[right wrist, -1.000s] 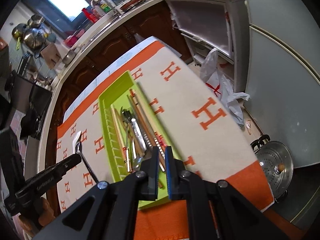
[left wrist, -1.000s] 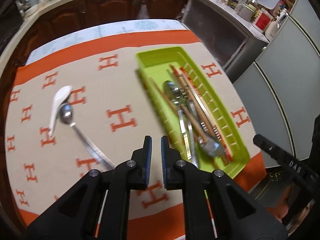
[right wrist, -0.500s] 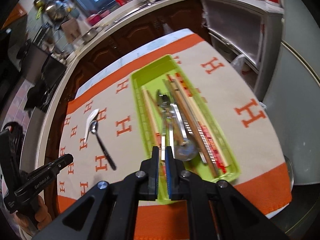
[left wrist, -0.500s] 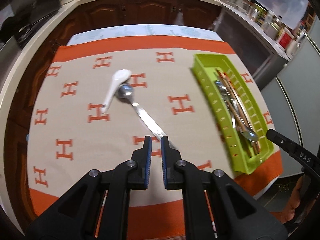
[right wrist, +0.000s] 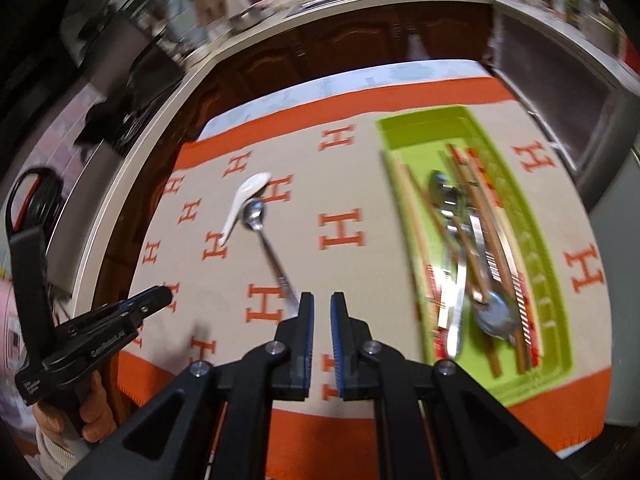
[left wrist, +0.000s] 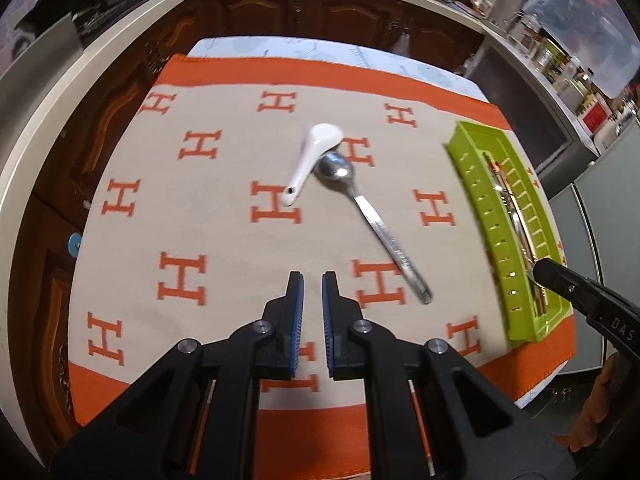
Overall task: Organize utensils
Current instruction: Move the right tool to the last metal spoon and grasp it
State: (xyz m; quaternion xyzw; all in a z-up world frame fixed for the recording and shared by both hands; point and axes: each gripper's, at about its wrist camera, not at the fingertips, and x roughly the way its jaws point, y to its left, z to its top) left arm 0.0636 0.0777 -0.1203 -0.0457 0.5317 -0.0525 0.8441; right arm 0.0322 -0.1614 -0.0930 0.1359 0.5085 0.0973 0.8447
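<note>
A white ceramic spoon [left wrist: 316,160] and a metal spoon [left wrist: 372,220] lie side by side on the orange-and-beige H-patterned cloth [left wrist: 224,216], their bowls touching. My left gripper [left wrist: 312,280] hovers short of them, shut and holding nothing. A green tray [left wrist: 480,208] at the right holds several chopsticks and metal utensils [right wrist: 468,248]. My right gripper [right wrist: 322,300] is shut and empty, its tips just right of the metal spoon's [right wrist: 268,248] handle end, with the white spoon [right wrist: 244,204] further off. The tray [right wrist: 420,120] lies to its right.
The right gripper [left wrist: 552,274] pokes in over the tray's near end. A hand [right wrist: 92,412] holds the left gripper [right wrist: 160,294] at the cloth's left edge. Dark wood cabinets and a pale counter [left wrist: 80,80] ring the table; cluttered shelves [left wrist: 560,60] stand to the right.
Both views have swung left, off the tray. The two spoons now sit ahead of my left gripper, and my right gripper has moved over to the metal spoon's handle end.
</note>
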